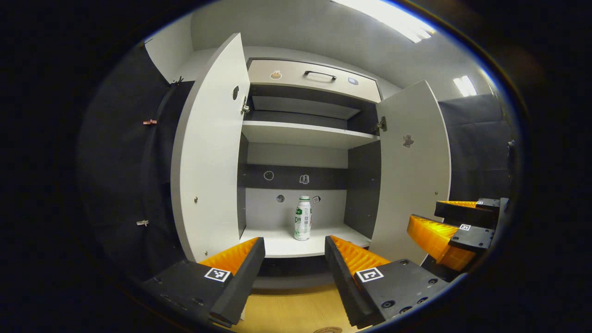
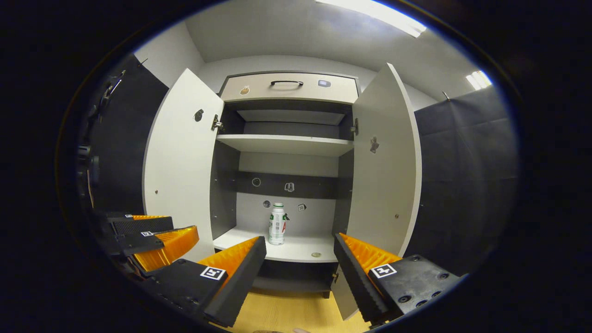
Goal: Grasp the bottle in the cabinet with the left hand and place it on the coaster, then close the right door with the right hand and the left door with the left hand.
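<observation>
Open white cabinet (image 1: 208, 152): small white plastic bottle (image 1: 303, 218) stands upright beyond the left gripper (image 1: 294, 259), fingers spread; right gripper (image 2: 299, 263) likewise spread. Reach pending; advance to straddle it.

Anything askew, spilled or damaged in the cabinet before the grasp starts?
Nothing stands out. The bottle stands upright on the lower shelf, both doors hang open, and the left gripper and right gripper are open.

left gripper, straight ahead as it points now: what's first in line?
Probably the bottle: it stands on the cabinet's lower shelf about midway between the open left gripper fingers. Path to it looks free; depth is unclear.
</observation>
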`<state>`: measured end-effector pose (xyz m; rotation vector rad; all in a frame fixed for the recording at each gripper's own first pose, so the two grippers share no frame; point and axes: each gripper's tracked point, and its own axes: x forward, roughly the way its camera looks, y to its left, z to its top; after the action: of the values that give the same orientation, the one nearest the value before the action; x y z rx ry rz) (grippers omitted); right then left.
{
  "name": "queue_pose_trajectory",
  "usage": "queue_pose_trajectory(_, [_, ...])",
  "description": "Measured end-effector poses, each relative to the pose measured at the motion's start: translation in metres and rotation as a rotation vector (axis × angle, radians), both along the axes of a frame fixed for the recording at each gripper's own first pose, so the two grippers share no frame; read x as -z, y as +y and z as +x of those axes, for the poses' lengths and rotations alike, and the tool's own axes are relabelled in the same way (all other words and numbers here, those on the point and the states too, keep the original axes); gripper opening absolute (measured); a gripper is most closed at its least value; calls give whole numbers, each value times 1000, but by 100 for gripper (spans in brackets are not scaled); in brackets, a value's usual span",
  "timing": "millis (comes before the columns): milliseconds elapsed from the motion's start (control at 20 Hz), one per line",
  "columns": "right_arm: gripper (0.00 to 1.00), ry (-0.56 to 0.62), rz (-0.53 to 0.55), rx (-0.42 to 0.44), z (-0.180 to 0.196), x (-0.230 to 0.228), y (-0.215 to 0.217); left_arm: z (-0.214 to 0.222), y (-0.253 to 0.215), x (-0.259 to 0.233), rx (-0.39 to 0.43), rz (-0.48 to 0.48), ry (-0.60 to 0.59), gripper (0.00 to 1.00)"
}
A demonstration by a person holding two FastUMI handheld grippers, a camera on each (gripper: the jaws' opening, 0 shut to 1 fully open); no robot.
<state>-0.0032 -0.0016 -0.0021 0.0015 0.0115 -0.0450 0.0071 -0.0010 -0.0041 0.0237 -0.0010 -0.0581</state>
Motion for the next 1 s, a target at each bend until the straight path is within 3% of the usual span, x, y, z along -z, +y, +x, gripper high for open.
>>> queue_pose_trajectory(600, [98, 8, -43, 50, 6, 9, 6, 23, 10, 4, 38, 1, 10, 84])
queue_pose_trajectory(1000, [98, 19, -22, 26, 63, 23, -20, 100, -14, 30, 47, -12, 82, 83])
